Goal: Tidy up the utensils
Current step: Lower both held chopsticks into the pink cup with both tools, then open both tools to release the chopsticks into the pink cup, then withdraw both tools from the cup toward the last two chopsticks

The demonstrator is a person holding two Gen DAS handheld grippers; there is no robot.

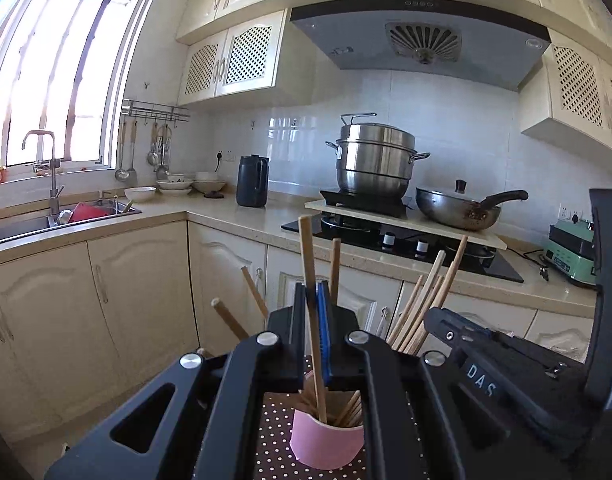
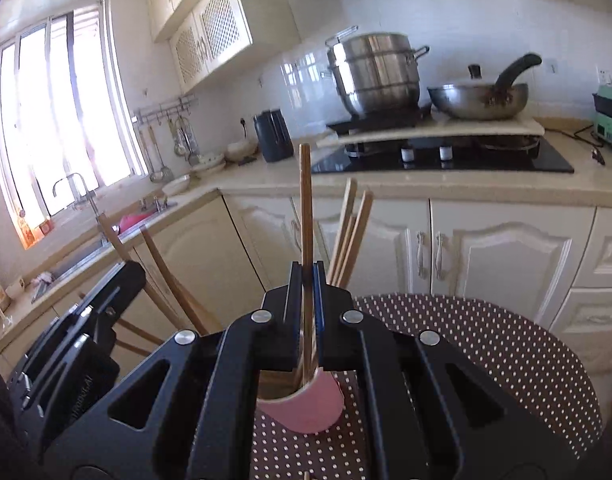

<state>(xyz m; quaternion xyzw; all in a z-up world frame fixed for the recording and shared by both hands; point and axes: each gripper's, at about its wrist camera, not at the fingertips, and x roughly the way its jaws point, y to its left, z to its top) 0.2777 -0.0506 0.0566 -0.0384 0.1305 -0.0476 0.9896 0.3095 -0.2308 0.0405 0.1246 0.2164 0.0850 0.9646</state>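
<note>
Left gripper (image 1: 314,300) and right gripper (image 2: 307,280) each clamp one chopstick (image 1: 310,280) upright, lower tips inside the pink cup (image 1: 325,446) on the dotted bench (image 2: 485,344). Next, judging by this: release both to drop in.

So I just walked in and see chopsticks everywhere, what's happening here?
A person is sorting chopsticks with two handheld grippers. The left gripper has its jaws shut on one wooden chopstick, and the right gripper grips another wooden chopstick. Both sticks stand nearly upright with their lower ends in the pink cylindrical cup, which already holds more chopsticks and stands on the brown polka-dot tablecloth.
</note>
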